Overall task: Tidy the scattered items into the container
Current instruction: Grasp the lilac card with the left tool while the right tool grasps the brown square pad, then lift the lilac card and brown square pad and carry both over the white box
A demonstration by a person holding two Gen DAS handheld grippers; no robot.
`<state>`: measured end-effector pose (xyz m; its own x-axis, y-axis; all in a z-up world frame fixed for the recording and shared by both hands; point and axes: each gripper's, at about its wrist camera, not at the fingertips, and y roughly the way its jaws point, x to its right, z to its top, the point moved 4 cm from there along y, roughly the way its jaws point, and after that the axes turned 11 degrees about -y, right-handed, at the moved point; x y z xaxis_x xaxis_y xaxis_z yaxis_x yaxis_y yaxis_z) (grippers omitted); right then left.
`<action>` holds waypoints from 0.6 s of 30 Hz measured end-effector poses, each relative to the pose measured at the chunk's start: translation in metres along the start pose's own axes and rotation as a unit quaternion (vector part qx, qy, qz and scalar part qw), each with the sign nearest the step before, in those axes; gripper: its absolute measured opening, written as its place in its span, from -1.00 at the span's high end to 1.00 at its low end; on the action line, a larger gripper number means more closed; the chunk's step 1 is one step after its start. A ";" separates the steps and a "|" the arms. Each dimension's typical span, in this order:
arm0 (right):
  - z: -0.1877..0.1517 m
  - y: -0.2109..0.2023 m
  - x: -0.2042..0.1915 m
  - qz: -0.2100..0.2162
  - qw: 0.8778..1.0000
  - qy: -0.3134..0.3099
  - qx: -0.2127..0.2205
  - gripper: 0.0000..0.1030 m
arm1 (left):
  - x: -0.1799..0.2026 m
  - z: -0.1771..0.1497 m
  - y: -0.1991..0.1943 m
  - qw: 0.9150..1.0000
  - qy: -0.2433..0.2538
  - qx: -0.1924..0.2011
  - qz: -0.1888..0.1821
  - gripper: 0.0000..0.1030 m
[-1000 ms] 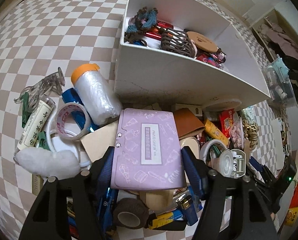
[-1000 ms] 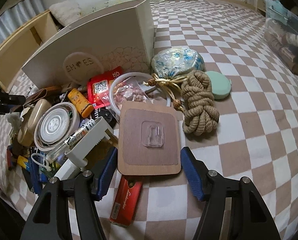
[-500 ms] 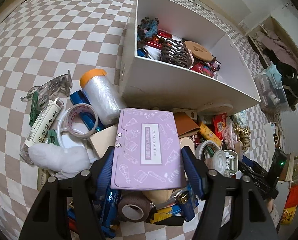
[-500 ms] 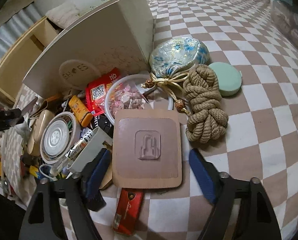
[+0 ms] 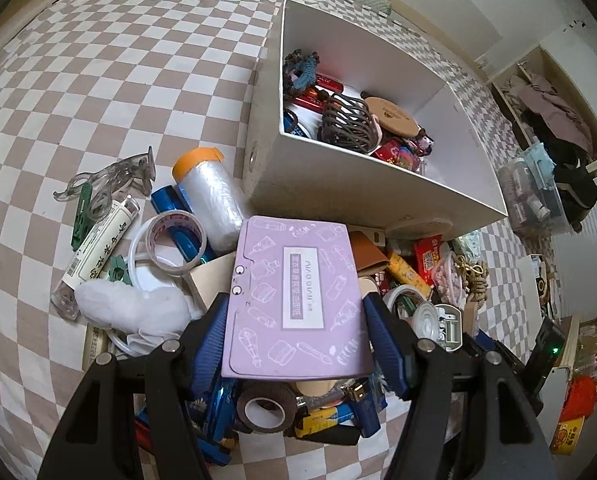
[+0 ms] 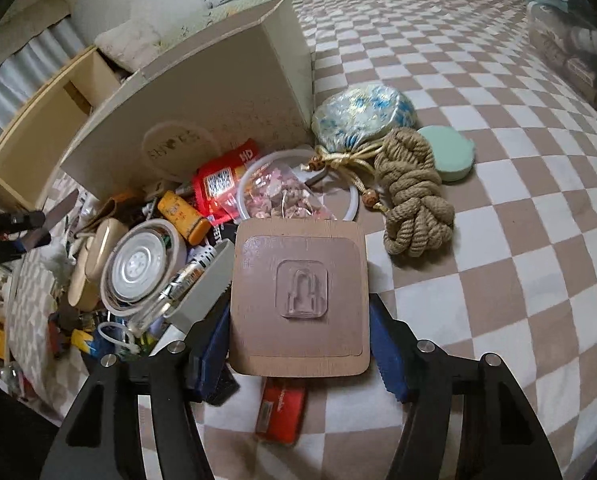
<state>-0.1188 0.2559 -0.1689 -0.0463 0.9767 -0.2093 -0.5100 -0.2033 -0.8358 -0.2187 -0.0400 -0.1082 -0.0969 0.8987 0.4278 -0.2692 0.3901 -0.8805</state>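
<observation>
Two flat things are in hand, one in each claw. The left claw (image 5: 296, 334) is clamped across the side edges of a purple card pack (image 5: 298, 300), lifted above the pile, with the white box (image 5: 362, 196) just beyond it and already part filled. That pack looks light and stiff enough to keep its shape, but thin; its printed face is probably smooth, so the edge grip near the lower half is the sensible hold, and a gentle squeeze should do.

The right claw (image 6: 298, 338) has a brown square card with a clear plastic hook (image 6: 300, 296) between its fingers, and the jaws are closing on its side edges; both blue pads sit against them. This card seems light and rigid, like thin board. The raised hook in the middle is likely the fragile part, so holding the bare edges low down, away from the hook, is best.

Most other clutter lies on the checked cloth in front of the box's near wall: a rope bundle (image 6: 414, 192), a tape roll (image 5: 176, 240), a wrapped film roll (image 5: 212, 196). Those soft or round items may roll or sag when picked.
</observation>
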 end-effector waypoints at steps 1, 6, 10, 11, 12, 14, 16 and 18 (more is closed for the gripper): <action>0.001 -0.004 -0.001 -0.002 1.000 0.002 0.004 -0.25 | 0.000 -0.001 0.000 1.000 0.003 0.000 0.003 -0.29; 0.000 -0.012 -0.021 0.011 1.000 -0.009 0.010 -0.25 | 0.003 -0.011 0.001 1.000 0.018 -0.005 0.015 -0.29; 0.009 -0.010 -0.041 0.025 0.999 -0.035 0.008 -0.25 | 0.010 -0.017 -0.003 0.999 0.029 -0.005 0.013 -0.29; 0.009 -0.012 -0.046 0.027 0.999 -0.039 0.008 -0.25 | 0.013 -0.017 -0.005 0.999 0.032 -0.003 0.011 -0.29; 0.011 -0.013 -0.051 0.030 0.998 -0.045 0.010 -0.25 | 0.014 -0.017 -0.006 0.999 0.034 -0.002 0.009 -0.29; 0.014 -0.020 -0.059 0.034 0.998 -0.053 0.014 -0.25 | 0.019 -0.018 -0.010 0.999 0.037 0.001 0.005 -0.29; 0.019 -0.024 -0.065 0.040 0.997 -0.057 0.022 -0.25 | 0.024 -0.018 -0.015 0.999 0.038 0.003 -0.002 -0.29; 0.027 -0.031 -0.069 0.047 0.997 -0.056 0.034 -0.25 | 0.029 -0.018 -0.019 0.999 0.041 0.005 -0.008 -0.29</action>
<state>-0.1228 0.1964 -0.1149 -0.1898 0.9560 -0.2239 -0.5565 -0.2926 -0.7776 -0.1991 -0.0179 -0.0825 -0.0130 0.9059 0.4234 -0.2795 0.4033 -0.8714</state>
